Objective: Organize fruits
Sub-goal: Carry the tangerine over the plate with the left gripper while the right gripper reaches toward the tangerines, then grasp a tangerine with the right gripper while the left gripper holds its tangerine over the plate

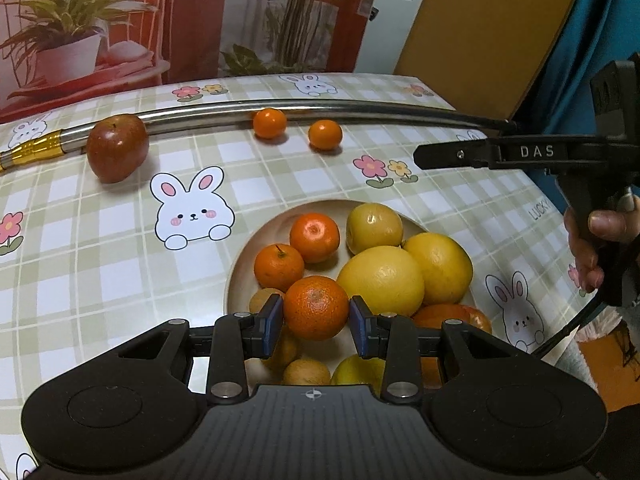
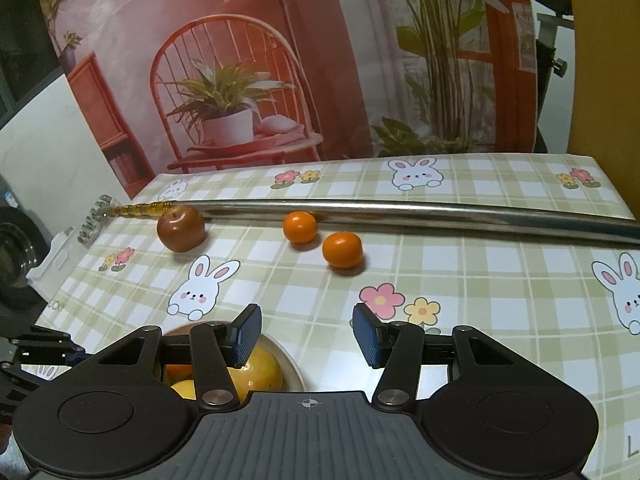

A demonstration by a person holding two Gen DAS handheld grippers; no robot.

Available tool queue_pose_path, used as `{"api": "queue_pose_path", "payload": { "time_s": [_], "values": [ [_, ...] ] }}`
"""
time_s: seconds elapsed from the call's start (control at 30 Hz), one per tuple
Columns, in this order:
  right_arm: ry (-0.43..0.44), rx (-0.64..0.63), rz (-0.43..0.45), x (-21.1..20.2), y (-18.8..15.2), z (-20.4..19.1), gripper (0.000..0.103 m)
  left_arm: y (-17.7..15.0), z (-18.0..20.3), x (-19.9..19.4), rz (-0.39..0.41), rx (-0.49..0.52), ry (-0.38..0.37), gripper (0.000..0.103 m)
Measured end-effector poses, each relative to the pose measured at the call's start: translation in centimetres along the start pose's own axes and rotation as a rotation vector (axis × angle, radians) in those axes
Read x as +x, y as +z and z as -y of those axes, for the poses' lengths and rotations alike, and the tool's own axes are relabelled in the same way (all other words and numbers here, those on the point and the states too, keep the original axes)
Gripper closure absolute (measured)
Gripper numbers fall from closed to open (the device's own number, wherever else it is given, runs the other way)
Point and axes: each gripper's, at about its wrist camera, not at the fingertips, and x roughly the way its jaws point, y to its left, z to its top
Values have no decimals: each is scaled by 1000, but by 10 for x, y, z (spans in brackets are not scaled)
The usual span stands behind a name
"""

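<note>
In the left wrist view my left gripper (image 1: 316, 316) is shut on an orange tangerine (image 1: 316, 307), held just above a beige bowl (image 1: 236, 276). The bowl holds more tangerines, yellow lemons (image 1: 382, 280) and small brownish fruits. On the tablecloth beyond lie a red apple (image 1: 117, 147) and two small tangerines (image 1: 269, 123) (image 1: 325, 134). My right gripper (image 2: 307, 334) hovers open and empty over the cloth, right of the bowl (image 2: 290, 364). The right wrist view shows the apple (image 2: 181, 228) and the two tangerines (image 2: 300, 227) (image 2: 342, 249) ahead of it.
A long steel rod (image 1: 280, 106) with a gold fitting lies across the table behind the loose fruit. A person's hand (image 1: 600, 240) grips the right tool at the right edge. A printed backdrop (image 2: 260, 60) stands at the table's far edge.
</note>
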Motion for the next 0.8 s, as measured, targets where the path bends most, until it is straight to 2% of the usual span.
{"api": "queue_pose_path", "payload": {
  "time_s": [0.53,0.63,0.8],
  "values": [
    [0,-15,-2,3,2,1,55,-4,0,3,-14,-20,14,65],
    [-7,-49,24,13,9,2,55,-4,-1,3,-13,-29,13,65],
    [-73,-124,52,50,28,9,55,-3,-3,5,-15,-50,12,65]
  ]
}}
